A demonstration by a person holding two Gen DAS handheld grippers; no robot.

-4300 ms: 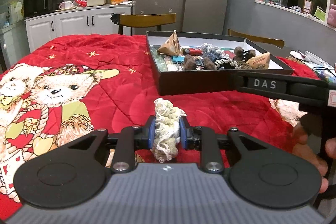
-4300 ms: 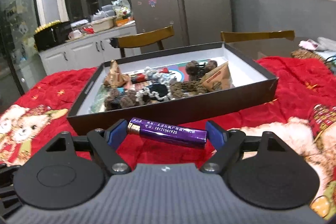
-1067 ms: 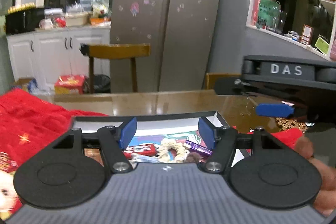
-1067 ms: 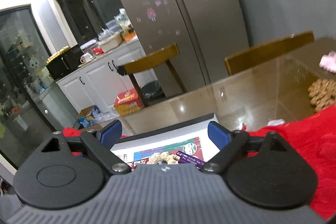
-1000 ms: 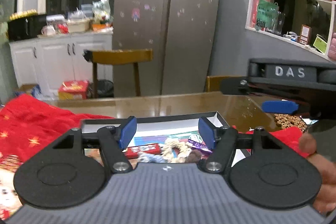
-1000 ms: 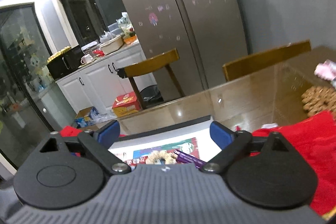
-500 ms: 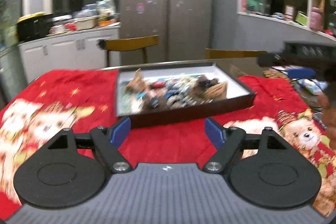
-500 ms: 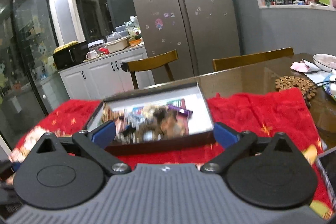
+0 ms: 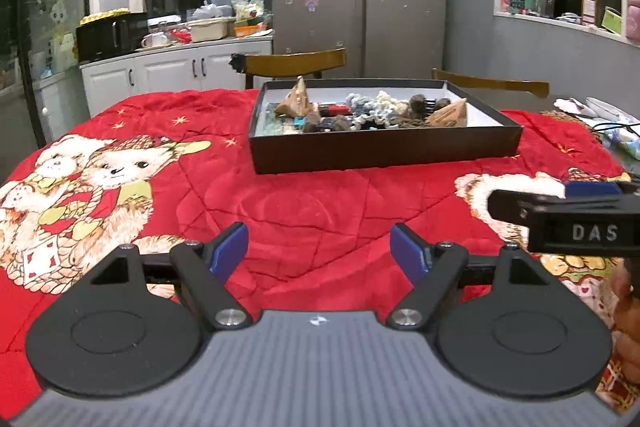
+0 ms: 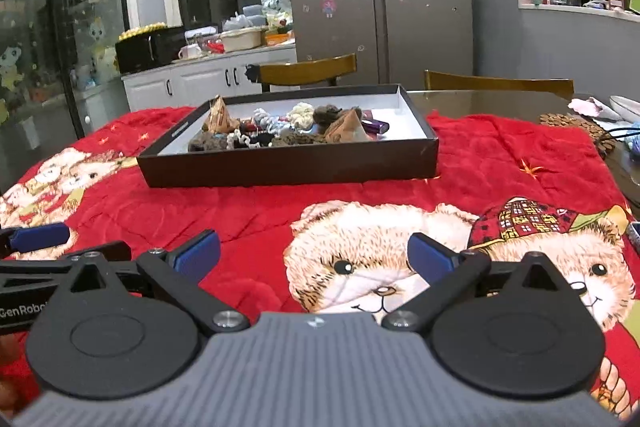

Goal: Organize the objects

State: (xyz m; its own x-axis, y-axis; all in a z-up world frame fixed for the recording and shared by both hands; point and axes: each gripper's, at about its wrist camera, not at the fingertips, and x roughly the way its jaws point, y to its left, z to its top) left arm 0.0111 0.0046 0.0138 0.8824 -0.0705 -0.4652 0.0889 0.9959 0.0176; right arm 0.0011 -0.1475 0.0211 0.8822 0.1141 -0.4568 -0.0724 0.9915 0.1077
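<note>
Objects for tidying all sit together in the dark box, straight ahead of both our tongs and well away from them. We start close to us. Our left tongs stand wide open with nothing between the blue pads, and they have just opened a bit more. Our right tongs are open as wide as they go, and they hold nothing too. Under both of them we see only the red blanket with its teddy bears. We see no loose thing on the blanket near either pair.

Past the blanket comes the box. It is long from side to side and short from front to back, and its long front wall faces us. In the left view it sits a little to the right of the left tongs. In the right view it sits a little to the left of the right tongs. So it lies about between our two hands, and we cannot tell which hand is nearer.

Inside, the things lie in a heap. We see a cream knotted rope piece, some brown lumpy things, two tan paper packets and a purple tube at the right end. Its long side points left to right.

Next, we think, each hand must look for something else to tidy.
</note>
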